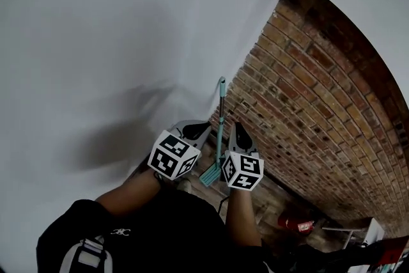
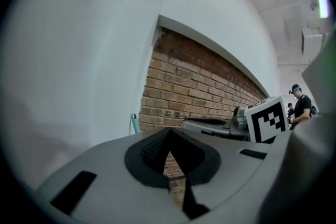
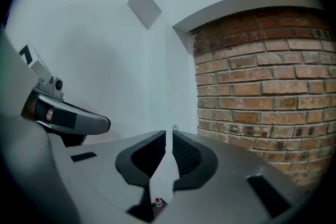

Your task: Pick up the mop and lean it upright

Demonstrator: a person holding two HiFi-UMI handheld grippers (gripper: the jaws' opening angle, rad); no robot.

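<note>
The mop stands upright in the corner where the white wall (image 1: 128, 41) meets the brick wall (image 1: 307, 93). Its teal handle (image 1: 220, 118) rises to the corner, and its teal head (image 1: 211, 174) rests on the floor. In the left gripper view only the handle's top (image 2: 135, 123) shows beside the bricks. My left gripper (image 1: 204, 128) hangs just left of the handle, my right gripper (image 1: 238, 126) just right of it. The handle is not in either. Both stand shut with nothing between the jaws (image 2: 168, 134) (image 3: 169, 136).
A red object (image 1: 295, 224) lies on the wooden floor at the foot of the brick wall, beside a white frame (image 1: 358, 233). A person (image 2: 300, 105) stands far off at the right of the left gripper view.
</note>
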